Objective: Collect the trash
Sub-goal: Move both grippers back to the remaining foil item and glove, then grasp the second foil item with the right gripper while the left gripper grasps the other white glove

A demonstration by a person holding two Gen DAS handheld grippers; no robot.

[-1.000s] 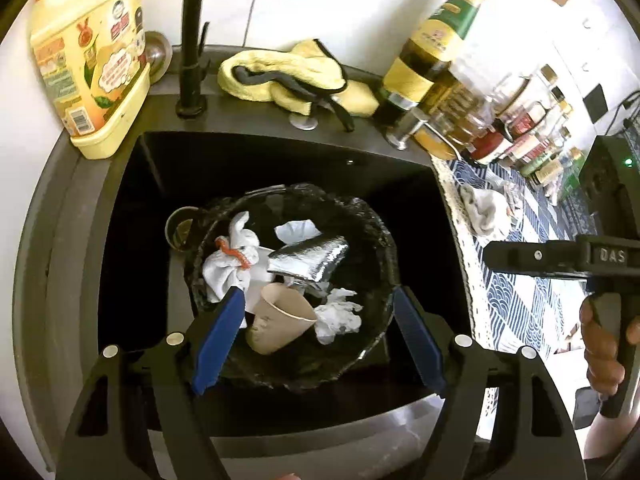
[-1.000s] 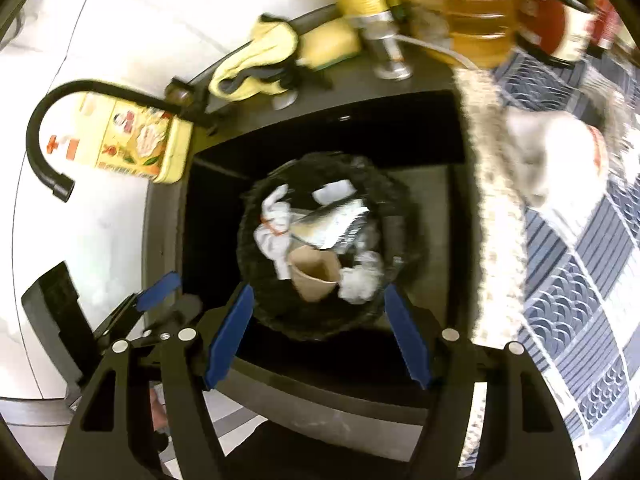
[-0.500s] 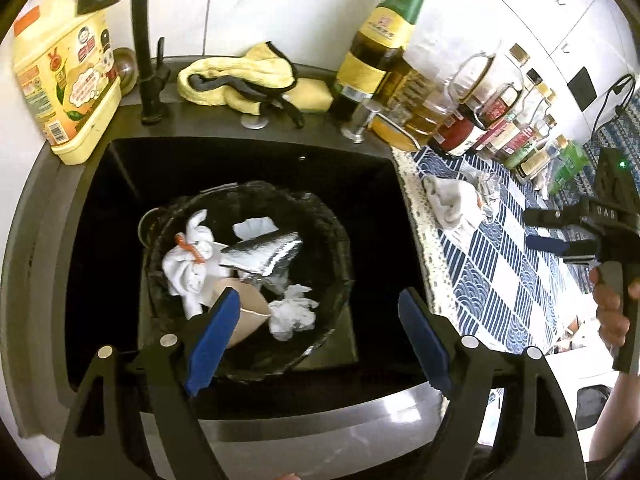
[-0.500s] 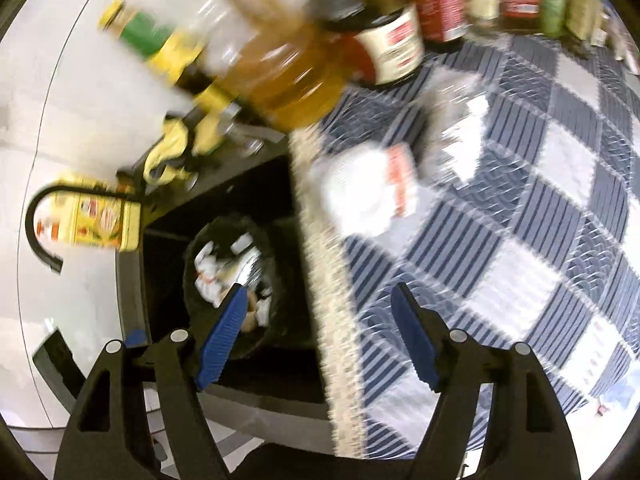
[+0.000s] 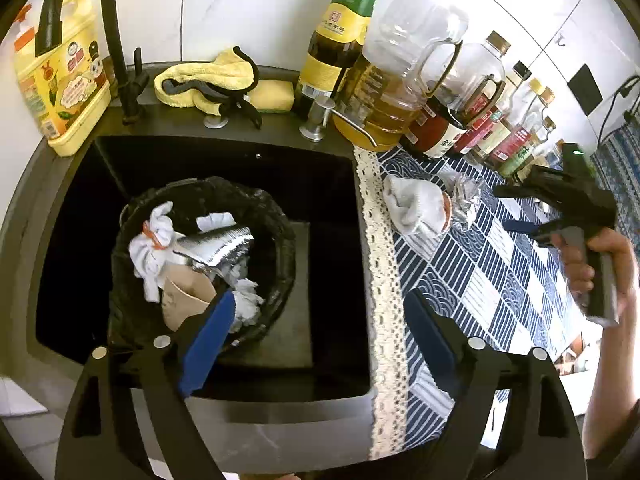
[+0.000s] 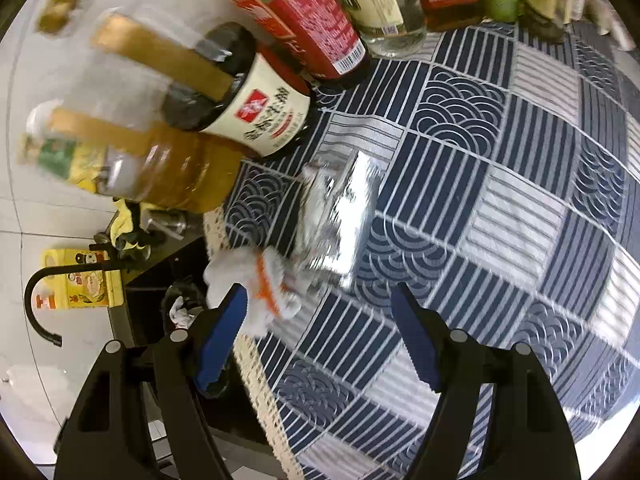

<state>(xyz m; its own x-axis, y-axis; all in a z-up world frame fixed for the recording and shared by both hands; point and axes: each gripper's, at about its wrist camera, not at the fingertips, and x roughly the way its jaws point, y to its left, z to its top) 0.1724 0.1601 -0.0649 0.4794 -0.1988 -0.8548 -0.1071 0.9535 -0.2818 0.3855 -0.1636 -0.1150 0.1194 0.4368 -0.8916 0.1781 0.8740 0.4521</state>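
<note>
A black-lined trash bin [image 5: 280, 232] stands in the dark sink [image 5: 320, 184]. It holds a tied white cloth, a silver foil wrapper, a paper cup and crumpled tissue. A white cloth bundle with an orange band [image 5: 416, 208] [image 6: 260, 284] and a crumpled foil piece [image 5: 466, 200] [image 6: 340, 216] lie on the blue patterned tablecloth [image 6: 480, 184]. My left gripper [image 5: 316, 332] is open and empty above the sink's front right. My right gripper [image 6: 320, 328] is open and empty just short of the foil and bundle; it also shows in the left wrist view [image 5: 520, 212].
Oil and sauce bottles [image 5: 384, 92] [image 6: 256, 116] line the back of the counter beyond the trash. A yellow detergent jug [image 5: 60, 84], a black faucet [image 5: 116, 40] and a yellow cloth [image 5: 208, 84] sit behind the sink. A lace trim [image 5: 380, 280] edges the tablecloth.
My right gripper swung from over the bin to the tablecloth, now close to the foil and bundle. My left gripper shifted right, toward the sink's right edge. Both stayed open.
</note>
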